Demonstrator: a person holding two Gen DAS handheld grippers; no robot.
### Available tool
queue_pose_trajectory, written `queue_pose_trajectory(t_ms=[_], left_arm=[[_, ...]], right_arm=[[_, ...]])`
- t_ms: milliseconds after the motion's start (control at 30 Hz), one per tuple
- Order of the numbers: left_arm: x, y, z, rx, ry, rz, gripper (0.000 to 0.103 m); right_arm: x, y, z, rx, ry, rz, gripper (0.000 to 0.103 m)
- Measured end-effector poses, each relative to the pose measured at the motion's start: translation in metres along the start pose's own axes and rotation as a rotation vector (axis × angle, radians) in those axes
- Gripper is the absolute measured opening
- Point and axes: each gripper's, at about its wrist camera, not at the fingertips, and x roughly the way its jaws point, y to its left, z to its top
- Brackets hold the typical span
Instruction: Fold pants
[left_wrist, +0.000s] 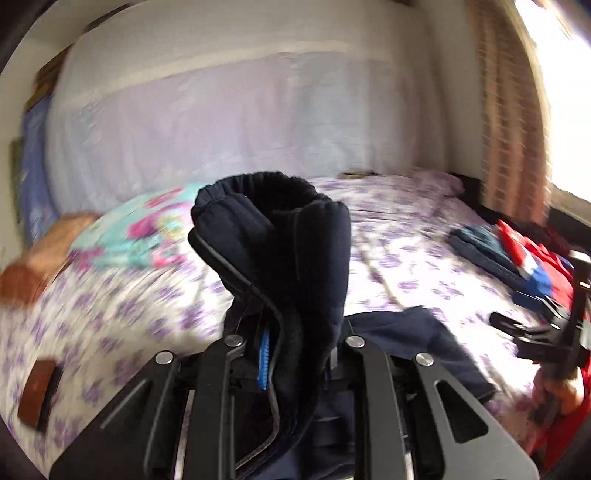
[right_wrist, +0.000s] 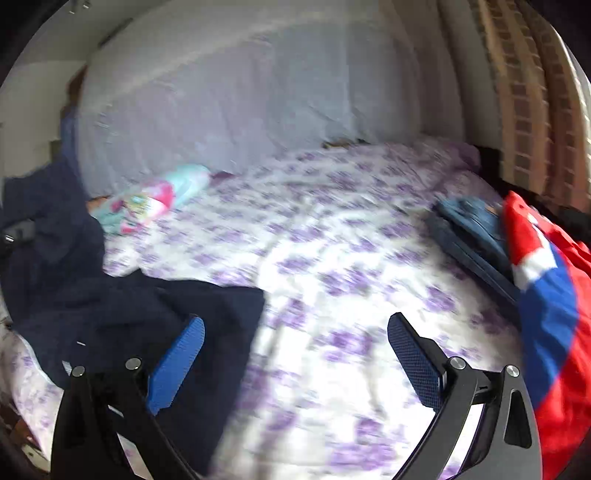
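Left gripper (left_wrist: 291, 354) is clamped on the elastic waistband of the dark navy pants (left_wrist: 280, 251), bunched upright between its jaws; the rest trails onto the floral bedsheet (right_wrist: 332, 258). Right gripper (right_wrist: 295, 354) hangs with jaws wide apart, empty, just beside the pants' edge. Fabric looks soft, fleecy, limp, light, likely to sag and twist. Best second hold: waistband's other end, thick and grippy.
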Motion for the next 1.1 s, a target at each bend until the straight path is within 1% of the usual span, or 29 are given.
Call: queue_pose_trajectory(t_ms=[33, 67, 100, 133, 167, 200, 233, 267, 300, 333, 367, 400, 433, 500, 533, 633, 667, 700, 767, 800, 833, 867, 933, 967, 1000, 1033, 1067, 1100], left_arm=[[0.005, -0.020, 0.001, 0.041, 0.003, -0.031, 0.018], [0.014, -0.045, 0.000, 0.096, 0.016, -0.070, 0.018], [0.024, -0.069, -0.004, 0.146, 0.039, -0.097, 0.019], [0.035, -0.090, -0.012, 0.190, 0.073, -0.117, 0.019], [0.050, -0.114, -0.024, 0.238, 0.138, -0.131, 0.020], [0.064, -0.137, -0.040, 0.296, 0.215, -0.122, 0.022], [0.073, -0.151, -0.054, 0.347, 0.265, -0.098, 0.022], [0.079, -0.163, -0.071, 0.411, 0.297, -0.067, 0.023], [0.075, -0.167, -0.081, 0.446, 0.275, -0.041, 0.026], [0.068, -0.167, -0.087, 0.469, 0.241, -0.019, 0.043], [0.058, -0.160, -0.086, 0.459, 0.219, -0.025, 0.057], [0.049, -0.150, -0.081, 0.422, 0.201, -0.055, 0.086], [0.038, -0.135, -0.073, 0.367, 0.171, -0.088, 0.097], [0.022, -0.112, -0.059, 0.279, 0.136, -0.124, 0.097], [0.020, -0.106, -0.055, 0.252, 0.132, -0.121, 0.097], [0.009, -0.079, -0.040, 0.173, 0.090, -0.071, 0.097], [0.006, -0.067, -0.036, 0.139, 0.074, -0.045, 0.097], [0.005, -0.057, -0.030, 0.104, 0.063, -0.034, 0.097], [0.004, -0.037, -0.016, 0.002, 0.049, -0.044, 0.097], [0.007, -0.030, -0.011, -0.045, 0.057, -0.063, 0.097], [0.015, -0.029, -0.008, -0.076, 0.082, -0.096, 0.097], [0.026, -0.034, -0.009, -0.076, 0.113, -0.118, 0.097], [0.059, -0.060, -0.024, -0.012, 0.228, -0.151, 0.097], [0.081, -0.081, -0.043, 0.052, 0.333, -0.176, 0.097], [0.092, -0.104, -0.067, 0.110, 0.386, -0.164, 0.098], [0.093, -0.121, -0.086, 0.173, 0.356, -0.124, 0.098], [0.083, -0.128, -0.091, 0.209, 0.284, -0.100, 0.098], [0.079, -0.126, -0.086, 0.203, 0.280, -0.116, 0.098]], right_arm=[[0.015, -0.019, -0.005, 0.083, 0.083, -0.021, 0.100], [0.029, -0.043, -0.011, 0.223, 0.171, 0.036, 0.100], [0.034, -0.060, -0.017, 0.335, 0.186, 0.106, 0.100], [0.031, -0.071, -0.019, 0.399, 0.149, 0.159, 0.100], [0.027, -0.077, -0.021, 0.429, 0.116, 0.187, 0.100], [0.027, -0.078, -0.022, 0.439, 0.112, 0.188, 0.100], [0.028, -0.076, -0.022, 0.429, 0.120, 0.182, 0.100], [0.028, -0.071, -0.022, 0.411, 0.124, 0.175, 0.100], [0.028, -0.068, -0.022, 0.395, 0.126, 0.177, 0.100], [0.028, -0.066, -0.022, 0.384, 0.130, 0.182, 0.100], [0.030, -0.065, -0.021, 0.378, 0.134, 0.187, 0.100], [0.030, -0.065, -0.021, 0.378, 0.137, 0.190, 0.100], [0.031, -0.066, -0.021, 0.381, 0.137, 0.194, 0.100], [0.031, -0.068, -0.018, 0.386, 0.135, 0.197, 0.100], [0.031, -0.068, -0.018, 0.386, 0.134, 0.196, 0.100], [0.030, -0.068, -0.019, 0.384, 0.136, 0.190, 0.100], [0.029, -0.069, -0.019, 0.383, 0.135, 0.189, 0.100], [0.029, -0.069, -0.019, 0.384, 0.134, 0.188, 0.100], [0.029, -0.069, -0.019, 0.383, 0.137, 0.185, 0.100], [0.030, -0.068, -0.018, 0.381, 0.140, 0.181, 0.100], [0.030, -0.067, -0.018, 0.377, 0.143, 0.176, 0.100], [0.031, -0.067, -0.017, 0.374, 0.144, 0.172, 0.100], [0.032, -0.065, -0.017, 0.371, 0.145, 0.166, 0.100], [0.032, -0.065, -0.017, 0.371, 0.146, 0.165, 0.100], [0.032, -0.065, -0.017, 0.371, 0.145, 0.166, 0.100], [0.033, -0.065, -0.017, 0.370, 0.145, 0.165, 0.100], [0.033, -0.065, -0.016, 0.368, 0.146, 0.163, 0.100], [0.032, -0.064, -0.016, 0.366, 0.144, 0.159, 0.100]])
